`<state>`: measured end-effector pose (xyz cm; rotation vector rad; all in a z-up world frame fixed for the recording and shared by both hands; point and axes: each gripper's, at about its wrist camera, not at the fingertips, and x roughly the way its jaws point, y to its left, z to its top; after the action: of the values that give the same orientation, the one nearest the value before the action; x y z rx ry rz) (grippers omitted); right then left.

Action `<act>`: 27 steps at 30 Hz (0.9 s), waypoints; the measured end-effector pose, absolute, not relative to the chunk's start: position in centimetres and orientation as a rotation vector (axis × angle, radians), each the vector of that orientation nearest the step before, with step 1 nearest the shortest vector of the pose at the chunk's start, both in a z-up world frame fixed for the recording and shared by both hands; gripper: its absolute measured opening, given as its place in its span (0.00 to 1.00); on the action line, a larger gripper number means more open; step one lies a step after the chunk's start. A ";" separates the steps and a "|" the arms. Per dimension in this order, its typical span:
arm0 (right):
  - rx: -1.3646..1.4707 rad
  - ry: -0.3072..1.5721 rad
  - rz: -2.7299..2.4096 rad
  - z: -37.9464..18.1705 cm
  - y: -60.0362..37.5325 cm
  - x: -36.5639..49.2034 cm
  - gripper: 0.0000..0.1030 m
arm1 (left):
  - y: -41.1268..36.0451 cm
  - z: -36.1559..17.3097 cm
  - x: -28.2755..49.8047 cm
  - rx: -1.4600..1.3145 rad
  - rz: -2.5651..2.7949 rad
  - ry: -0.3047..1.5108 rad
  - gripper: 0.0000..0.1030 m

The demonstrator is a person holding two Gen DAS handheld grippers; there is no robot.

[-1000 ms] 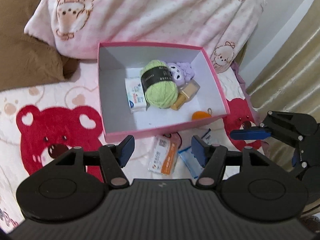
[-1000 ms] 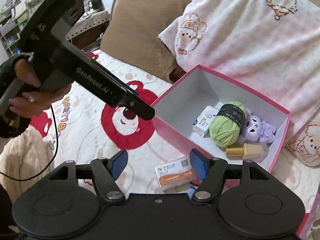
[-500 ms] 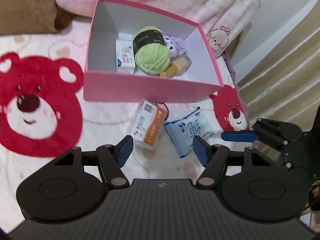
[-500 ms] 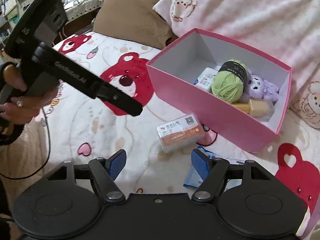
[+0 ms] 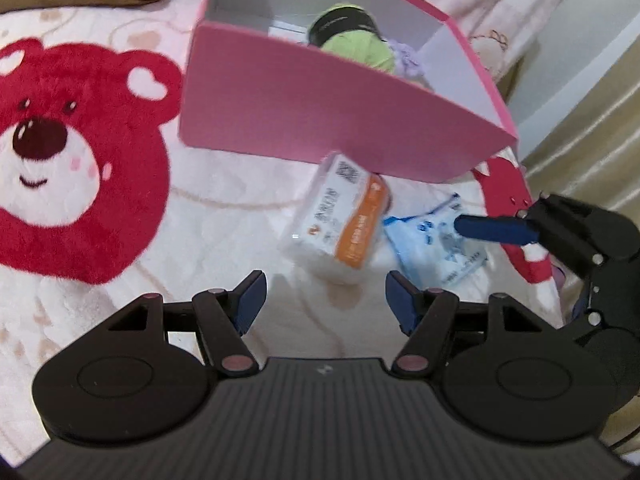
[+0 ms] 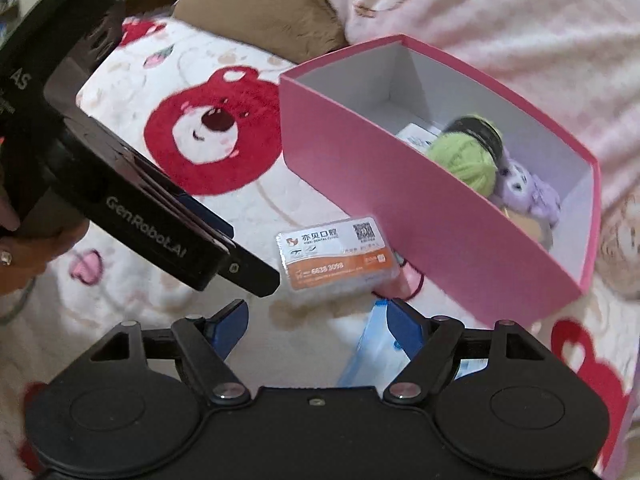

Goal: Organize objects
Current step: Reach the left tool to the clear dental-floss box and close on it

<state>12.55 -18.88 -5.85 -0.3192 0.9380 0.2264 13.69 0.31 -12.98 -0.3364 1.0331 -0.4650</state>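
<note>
A white fleece blanket printed with red bears covers the bed. At 11 o'clock in the right wrist view lies a brown pillow, and a pink checked quilt is heaped from 12 to 2. Beige curtains hang at 3 o'clock in the left wrist view.

A pink box, open-topped with white inner walls, sits on the blanket at 1 o'clock of the right wrist view. Inside are a green yarn ball with a black band, a purple plush toy touching it, and a white packet behind the yarn. The box's near wall hides the rest.

Just in front of the box lies a white-and-orange tissue pack, printed with a QR code and wrapped in clear film. Beside it, at its 3 o'clock in the left wrist view, lies a blue packet, flat and partly under the right gripper's finger.

The left gripper hovers above the blanket short of the tissue pack, jaws about half apart and empty. The right gripper is over the blue packet, its jaws opening; the packet's edge shows between them, but the pads do not press it. A hand holds the left gripper's handle at 9 o'clock.
</note>
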 end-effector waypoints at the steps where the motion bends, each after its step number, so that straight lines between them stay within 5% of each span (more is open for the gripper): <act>1: -0.359 0.935 0.236 -6.3 -18.6 12.8 0.80 | 0.4 -13.3 13.8 -0.345 -0.472 1.031 0.63; 12: -0.566 0.936 0.261 -10.2 -17.9 15.6 0.81 | 0.2 -14.7 14.2 -0.371 -0.475 0.920 0.58; 16: -0.633 0.936 0.269 -11.5 -18.0 16.2 0.94 | 0.6 -15.2 14.5 -0.431 -0.508 0.941 0.50; 27: -0.495 0.951 0.318 -11.7 -19.1 17.4 0.98 | 2.2 -16.3 15.4 -0.568 -0.515 0.954 0.42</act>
<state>17.45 -19.05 -11.71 -0.4946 0.9511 0.3180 15.42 2.21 -16.32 -0.5684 0.9543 -0.5148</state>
